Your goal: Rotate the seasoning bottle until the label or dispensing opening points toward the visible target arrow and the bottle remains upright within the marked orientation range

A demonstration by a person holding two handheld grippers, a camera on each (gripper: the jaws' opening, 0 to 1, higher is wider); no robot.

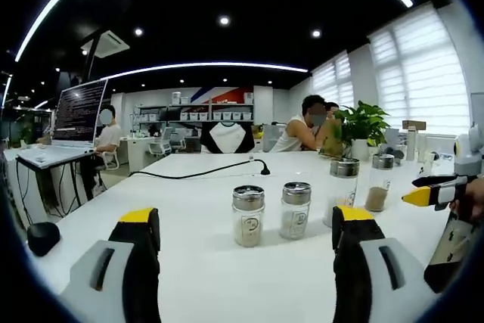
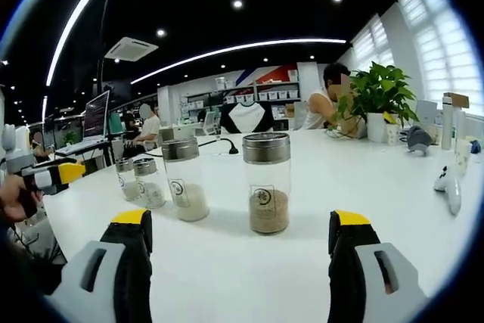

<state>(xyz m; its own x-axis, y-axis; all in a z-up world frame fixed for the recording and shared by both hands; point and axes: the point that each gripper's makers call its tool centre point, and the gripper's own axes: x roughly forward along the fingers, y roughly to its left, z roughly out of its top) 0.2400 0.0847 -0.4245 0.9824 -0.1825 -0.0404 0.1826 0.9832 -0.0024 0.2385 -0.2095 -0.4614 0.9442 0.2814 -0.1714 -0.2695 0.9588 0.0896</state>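
Across the white desk [image 2: 318, 187] of an open office, four logo-labelled seasoning bottles [image 2: 267, 181] stand; my tongs [image 2: 240, 226] gape wide.

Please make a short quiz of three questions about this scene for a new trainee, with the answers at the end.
1. True or false: the right gripper is already shut on a bottle.
2. How many clear glass seasoning bottles with metal lids stand on the white table?
3. In the right gripper view, what fills the nearest tall bottle: A) brown grains, B) green leaves, C) red liquid?

Key
1. False: both it and the left gripper are open, touching nothing.
2. Four: two short bottles and two tall bottles.
3. A; the brown grains lie low in the bottle.
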